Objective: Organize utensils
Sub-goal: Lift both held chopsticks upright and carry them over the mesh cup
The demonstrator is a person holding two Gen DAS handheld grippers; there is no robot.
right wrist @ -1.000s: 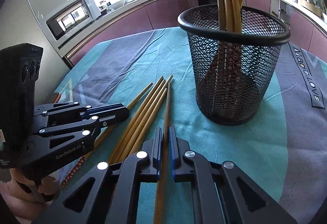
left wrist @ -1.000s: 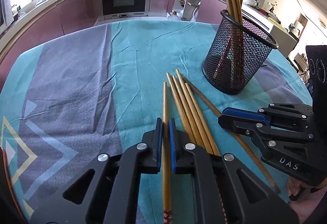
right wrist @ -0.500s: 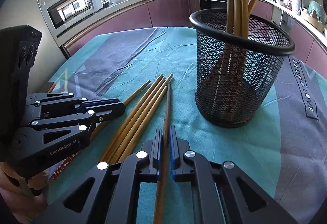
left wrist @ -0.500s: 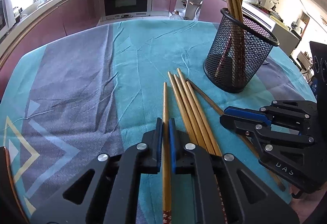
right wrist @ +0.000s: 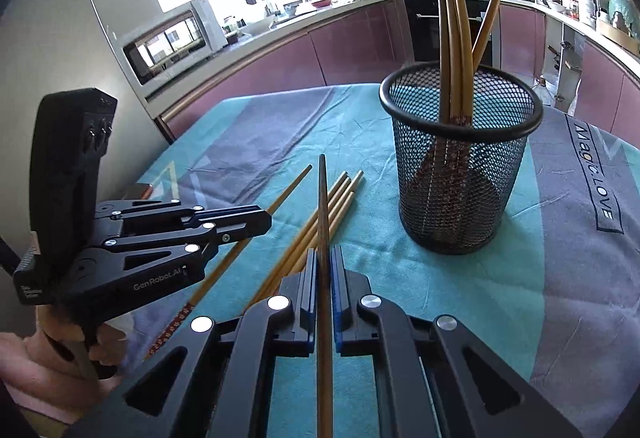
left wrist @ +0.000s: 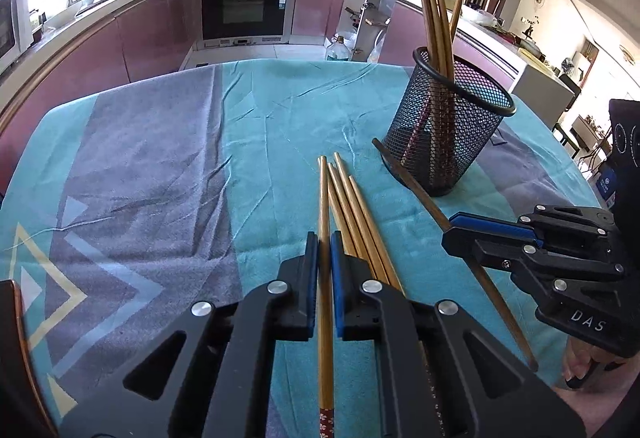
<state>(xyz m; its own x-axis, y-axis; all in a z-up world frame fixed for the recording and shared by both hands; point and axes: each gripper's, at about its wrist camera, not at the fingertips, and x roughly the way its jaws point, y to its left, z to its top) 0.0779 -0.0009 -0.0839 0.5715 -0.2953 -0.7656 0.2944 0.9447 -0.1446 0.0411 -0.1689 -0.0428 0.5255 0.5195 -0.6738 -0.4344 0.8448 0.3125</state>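
Note:
My left gripper point(left wrist: 324, 243) is shut on a light wooden chopstick point(left wrist: 323, 198) that lies along the cloth, next to three loose chopsticks point(left wrist: 360, 216). In the right wrist view my right gripper point(right wrist: 324, 258) is shut on a darker chopstick point(right wrist: 323, 198) whose tip rises off the cloth, left of the black mesh cup point(right wrist: 460, 182). The mesh cup point(left wrist: 448, 142) stands upright with several chopsticks in it. Each view shows the other tool: the right gripper point(left wrist: 450, 234) with its dark chopstick point(left wrist: 408, 178), and the left gripper point(right wrist: 267, 218) with its chopstick point(right wrist: 290, 185). The loose chopsticks point(right wrist: 340, 194) lie between both grippers.
A teal and grey tablecloth point(left wrist: 160, 166) covers the round table. Kitchen counters, an oven point(left wrist: 244, 6) and a microwave point(right wrist: 172, 38) stand beyond the far edge. A hand point(right wrist: 48, 358) holds the left tool at the table's near left.
The right gripper has risen and drawn back a little, and its dark chopstick now tilts up off the cloth. The left gripper and its chopstick have stayed put.

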